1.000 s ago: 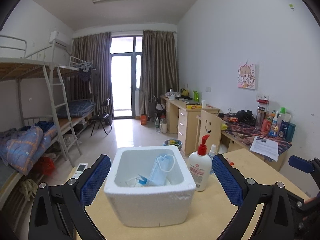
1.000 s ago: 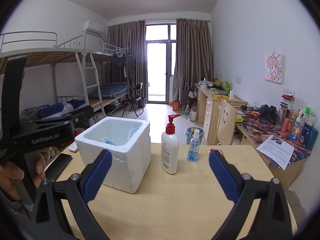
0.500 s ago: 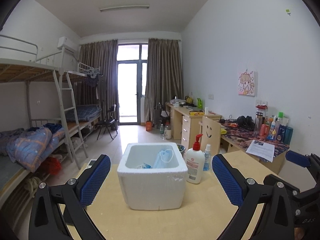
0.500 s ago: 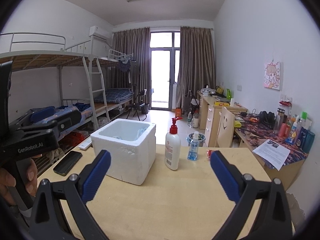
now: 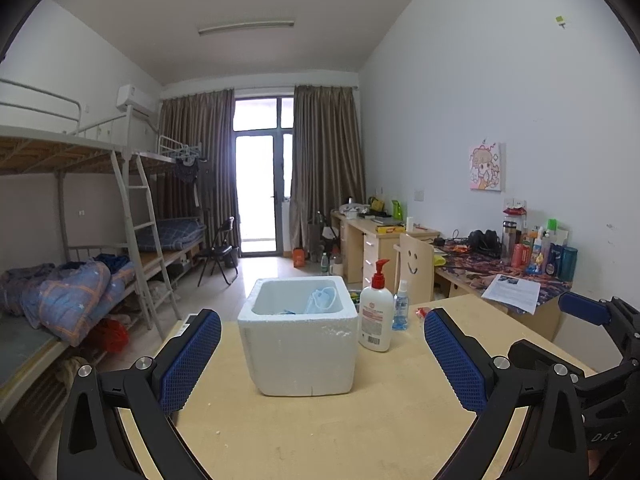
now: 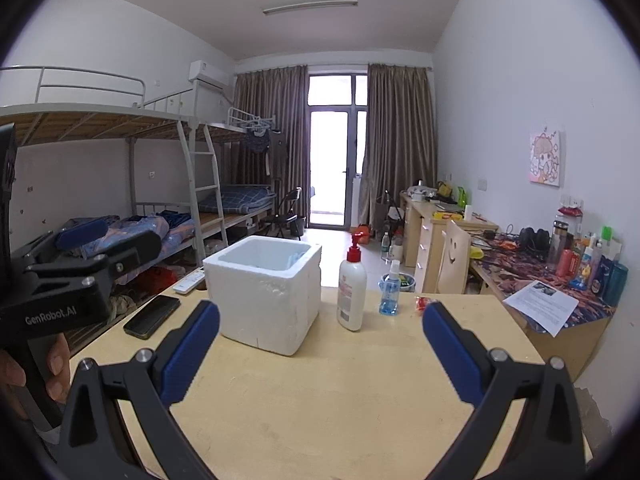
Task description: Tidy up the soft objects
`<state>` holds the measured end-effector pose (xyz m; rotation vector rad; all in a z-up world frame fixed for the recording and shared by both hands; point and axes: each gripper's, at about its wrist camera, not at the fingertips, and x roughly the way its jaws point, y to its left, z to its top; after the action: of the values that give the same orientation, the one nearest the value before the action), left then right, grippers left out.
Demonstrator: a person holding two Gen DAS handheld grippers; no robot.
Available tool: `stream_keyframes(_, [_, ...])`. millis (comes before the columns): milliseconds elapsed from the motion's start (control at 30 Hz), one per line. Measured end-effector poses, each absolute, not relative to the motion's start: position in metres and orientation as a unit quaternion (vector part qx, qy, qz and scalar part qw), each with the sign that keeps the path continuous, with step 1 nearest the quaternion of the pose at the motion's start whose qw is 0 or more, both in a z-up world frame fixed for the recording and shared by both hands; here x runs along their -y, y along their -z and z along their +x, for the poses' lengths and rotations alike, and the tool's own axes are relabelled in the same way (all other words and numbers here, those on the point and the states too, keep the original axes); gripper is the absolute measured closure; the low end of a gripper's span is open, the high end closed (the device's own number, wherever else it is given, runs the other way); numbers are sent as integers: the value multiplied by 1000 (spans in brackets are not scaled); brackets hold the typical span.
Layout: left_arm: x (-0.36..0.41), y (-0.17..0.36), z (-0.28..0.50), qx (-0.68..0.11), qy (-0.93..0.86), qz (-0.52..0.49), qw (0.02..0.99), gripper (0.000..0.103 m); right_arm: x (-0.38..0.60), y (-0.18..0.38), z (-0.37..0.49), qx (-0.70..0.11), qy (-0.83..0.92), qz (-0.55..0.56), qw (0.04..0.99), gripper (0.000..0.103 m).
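We hold both tongs above the near edge of the desk point(image 5: 304, 432), each empty with its blue pads spread wide. The left tongs point(image 5: 322, 354) face a white foam box point(image 5: 298, 350) that stands upright on the desk, well apart from the pads. A pale blue face mask point(image 5: 320, 300) lies inside the box, leaning against its far right wall; a second small blue item beside it is too small to identify. Just right of the box stands a white pump bottle point(image 5: 375, 320) with a red top, and to its right a small blue spray bottle point(image 5: 401, 306). The right tongs point(image 6: 320, 350) hang over bare desk, right of the box. In the right wrist view, a black phone point(image 6: 152, 316) lies left of the box, with a white remote point(image 6: 189, 282) beyond it.
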<state>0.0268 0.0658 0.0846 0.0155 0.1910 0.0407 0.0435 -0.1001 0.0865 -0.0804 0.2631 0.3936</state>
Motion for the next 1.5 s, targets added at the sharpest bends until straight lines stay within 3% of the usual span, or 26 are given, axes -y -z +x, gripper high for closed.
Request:
stream_keyframes(833, [-57,-43,-42,-50,-36,2,998,1,106,-53,-20,-92,-206,-35,973,0])
stream_keyframes(1500, [-59,-4,-59,-63,-46,-12,997,1,113,-17,-37,-110,-201,-11,973,0])
